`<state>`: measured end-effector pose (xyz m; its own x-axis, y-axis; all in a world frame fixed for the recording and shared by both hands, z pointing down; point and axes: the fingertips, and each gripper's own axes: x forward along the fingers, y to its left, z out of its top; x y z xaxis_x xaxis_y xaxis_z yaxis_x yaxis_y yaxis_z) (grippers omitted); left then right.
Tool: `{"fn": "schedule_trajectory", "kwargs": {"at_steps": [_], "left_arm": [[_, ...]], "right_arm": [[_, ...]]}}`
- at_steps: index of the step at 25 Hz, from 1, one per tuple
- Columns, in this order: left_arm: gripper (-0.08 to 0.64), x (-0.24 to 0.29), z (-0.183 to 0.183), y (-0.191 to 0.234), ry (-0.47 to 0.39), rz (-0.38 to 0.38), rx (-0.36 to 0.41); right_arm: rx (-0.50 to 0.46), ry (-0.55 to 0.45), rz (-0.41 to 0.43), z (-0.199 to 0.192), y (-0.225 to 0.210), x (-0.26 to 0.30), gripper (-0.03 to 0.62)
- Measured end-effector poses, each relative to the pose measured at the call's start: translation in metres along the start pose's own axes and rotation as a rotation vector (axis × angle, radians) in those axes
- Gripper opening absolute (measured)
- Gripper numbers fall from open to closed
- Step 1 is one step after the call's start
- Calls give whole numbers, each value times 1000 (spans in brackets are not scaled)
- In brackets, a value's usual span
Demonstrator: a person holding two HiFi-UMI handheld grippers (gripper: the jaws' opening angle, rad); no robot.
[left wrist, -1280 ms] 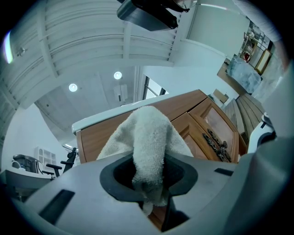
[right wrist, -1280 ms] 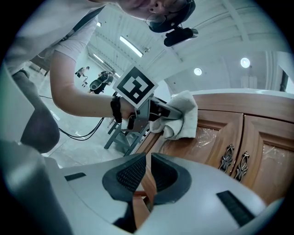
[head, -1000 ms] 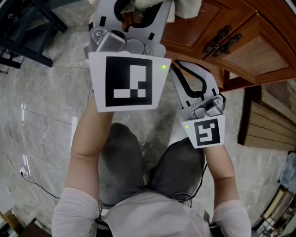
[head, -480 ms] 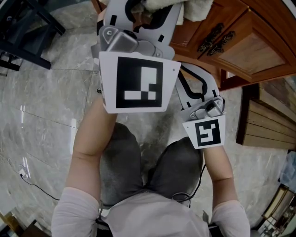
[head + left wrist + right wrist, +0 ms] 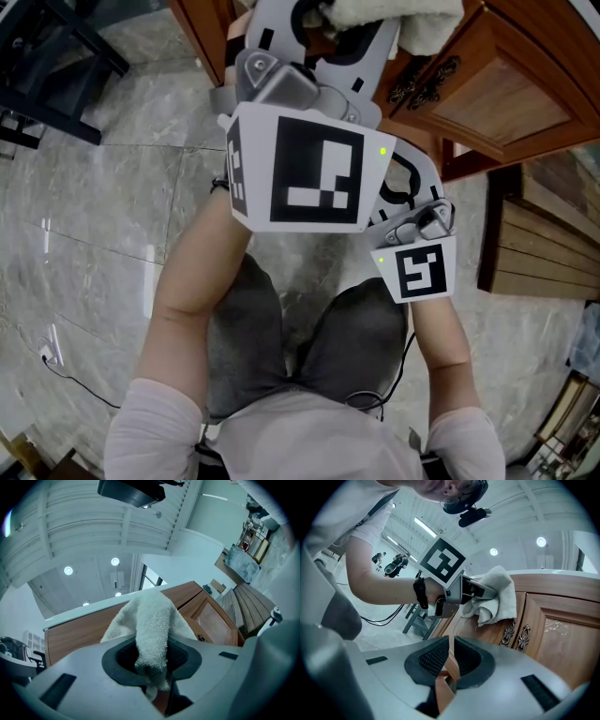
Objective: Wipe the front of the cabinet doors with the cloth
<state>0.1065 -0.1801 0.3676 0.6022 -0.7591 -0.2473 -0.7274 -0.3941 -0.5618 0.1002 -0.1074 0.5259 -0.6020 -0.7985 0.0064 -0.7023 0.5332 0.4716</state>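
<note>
A white terry cloth (image 5: 394, 14) is clamped in my left gripper (image 5: 328, 23), which is shut on it and holds it up against the wooden cabinet doors (image 5: 506, 94). In the left gripper view the cloth (image 5: 152, 620) hangs over the jaws of the left gripper (image 5: 152, 665) and hides the pads. The right gripper view shows the cloth (image 5: 494, 595) pressed on the door just above two dark ornate handles (image 5: 515, 634). My right gripper (image 5: 398, 178) sits lower, partly behind the left one's marker cube. Its jaws (image 5: 451, 660) are shut with nothing between them.
The cabinet (image 5: 562, 630) rises ahead and to the right. A dark metal frame (image 5: 47, 56) stands at the far left on the grey marble floor (image 5: 94, 234). Slatted wooden boards (image 5: 544, 253) lie at the right. The person's knees (image 5: 281, 319) are below the grippers.
My left gripper has moved to the right and closer to the cabinet with the cloth in it. The right gripper has stayed where it was.
</note>
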Motion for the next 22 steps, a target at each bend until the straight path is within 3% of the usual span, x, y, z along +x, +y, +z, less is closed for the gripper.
{"fn": "schedule_trajectory", "kwargs": {"at_steps": [15, 22], "left_arm": [[115, 23, 17, -57, -53, -66, 16], [115, -22, 6, -27, -56, -42, 37]], "right_arm": [[7, 12, -29, -13, -14, -28, 57], [30, 2, -13, -14, -4, -19, 57]]}}
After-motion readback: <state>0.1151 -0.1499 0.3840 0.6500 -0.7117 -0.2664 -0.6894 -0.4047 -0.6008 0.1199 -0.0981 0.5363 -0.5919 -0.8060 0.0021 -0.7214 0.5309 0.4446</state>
